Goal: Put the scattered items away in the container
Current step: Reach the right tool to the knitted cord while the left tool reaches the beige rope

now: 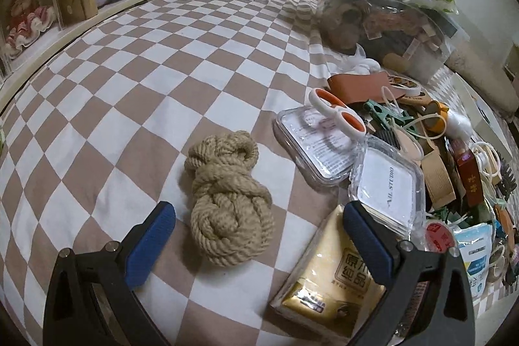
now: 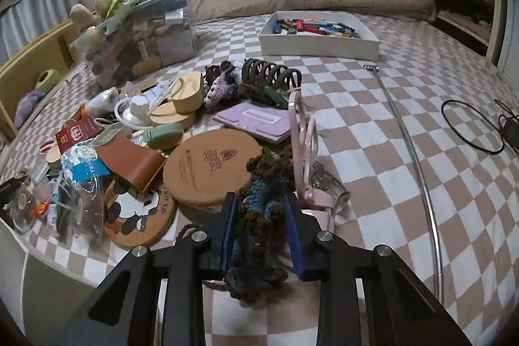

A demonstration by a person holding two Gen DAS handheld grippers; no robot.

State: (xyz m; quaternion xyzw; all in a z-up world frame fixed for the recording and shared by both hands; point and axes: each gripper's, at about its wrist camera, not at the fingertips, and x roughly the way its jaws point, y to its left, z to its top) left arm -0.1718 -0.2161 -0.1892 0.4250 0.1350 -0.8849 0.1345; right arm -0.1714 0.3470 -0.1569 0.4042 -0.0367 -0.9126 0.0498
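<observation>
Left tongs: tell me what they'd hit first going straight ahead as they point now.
Most likely the rope bundle: it lies on the checkered bedspread straight ahead of the open left tongs, between their blue pads. Depth is hard to judge in this fisheye view.

left wrist cam angled down, close over checkered bed, clutter pile right of its fingers, right wrist cam angled down, same pile left, shared: clear storage bin

Brown-blue crocheted scrunchie (ruffled) on checked bedspread
</observation>
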